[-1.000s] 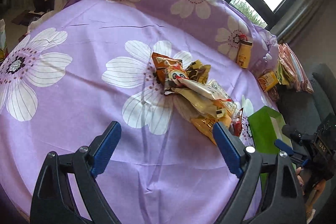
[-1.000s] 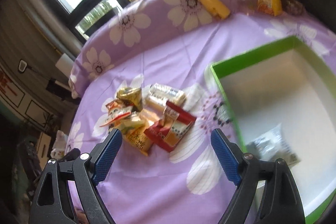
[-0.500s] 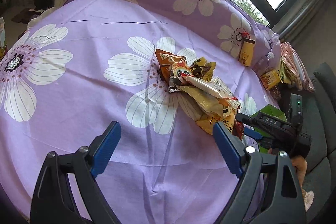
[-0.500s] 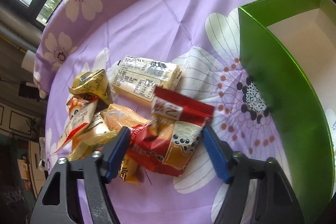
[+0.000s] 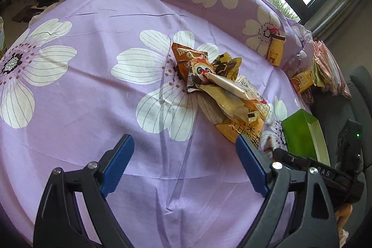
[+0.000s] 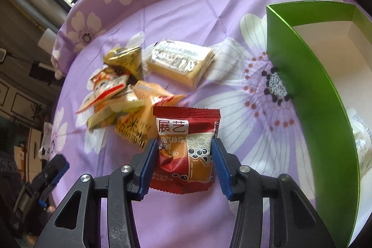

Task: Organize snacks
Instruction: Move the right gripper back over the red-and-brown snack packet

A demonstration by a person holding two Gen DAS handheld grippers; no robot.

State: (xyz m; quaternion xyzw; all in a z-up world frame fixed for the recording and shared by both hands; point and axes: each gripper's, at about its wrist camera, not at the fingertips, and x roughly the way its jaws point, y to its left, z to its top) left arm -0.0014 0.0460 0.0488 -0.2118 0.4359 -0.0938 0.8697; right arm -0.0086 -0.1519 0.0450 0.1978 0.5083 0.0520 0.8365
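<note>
We've got a red snack packet [image 6: 186,145] upright, squeezed at both sides, just off the pile of yellow and orange snacks [image 6: 121,94] on the purple cloth; green box [image 6: 309,90] sits right.

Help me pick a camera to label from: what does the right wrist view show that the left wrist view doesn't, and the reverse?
Only the right wrist view shows the right gripper closed on the red snack packet, the white inside of the green box with a pale packet in it, and the cream wafer pack. Only the left wrist view shows the left gripper open over bare cloth and the water bottle. Both show the snack pile, the green box, the yellow bear bottle and the purple flowered cloth.
</note>
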